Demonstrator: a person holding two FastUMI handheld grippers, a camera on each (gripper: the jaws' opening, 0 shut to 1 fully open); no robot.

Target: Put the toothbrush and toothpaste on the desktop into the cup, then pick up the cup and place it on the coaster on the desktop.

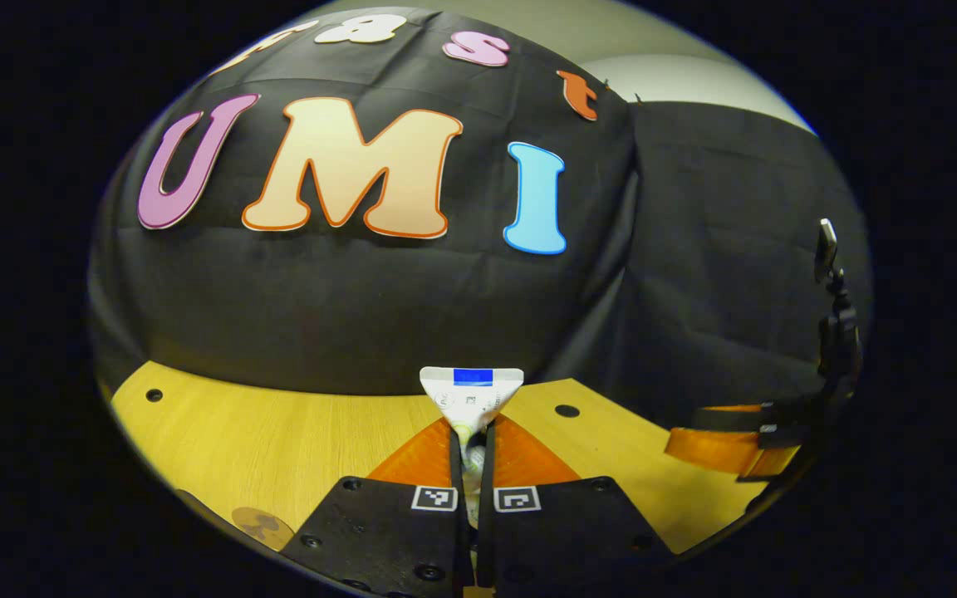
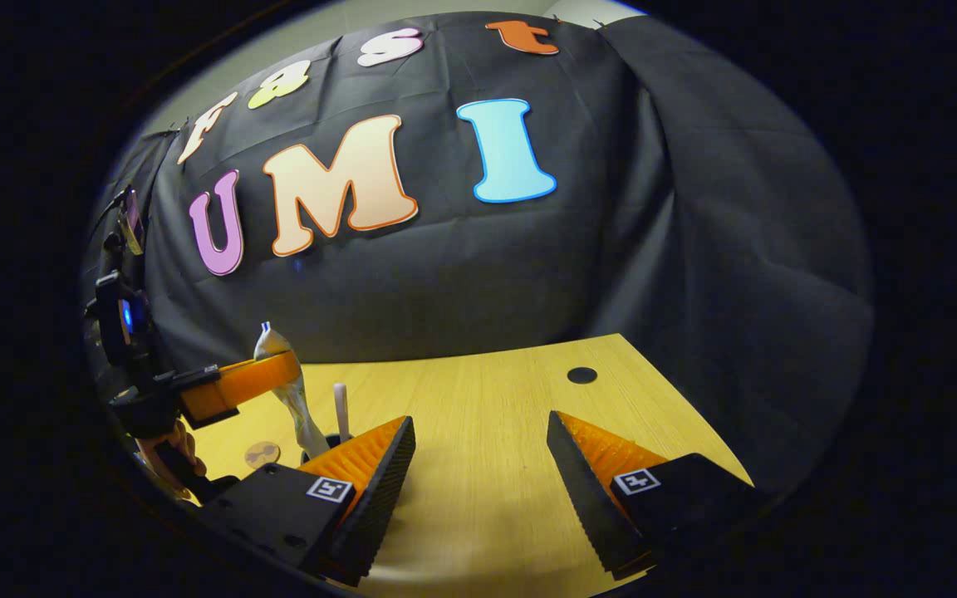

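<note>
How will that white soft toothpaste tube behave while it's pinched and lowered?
The white soft toothpaste tube is flat at its crimped end, so it probably flexes. Hanging upright from the left gripper, it seems light. It may sway above the dark cup.

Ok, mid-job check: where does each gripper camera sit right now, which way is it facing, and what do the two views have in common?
Left gripper view: rides the left gripper, facing the booth's back wall across the desktop; its fingers clamp the toothpaste; the right gripper shows at right.
Right gripper view: rides the right gripper, jaws wide apart, facing the same wall; at left, the left gripper holds the toothpaste above the cup.
Shared: desktop, toothpaste, coaster.
</note>
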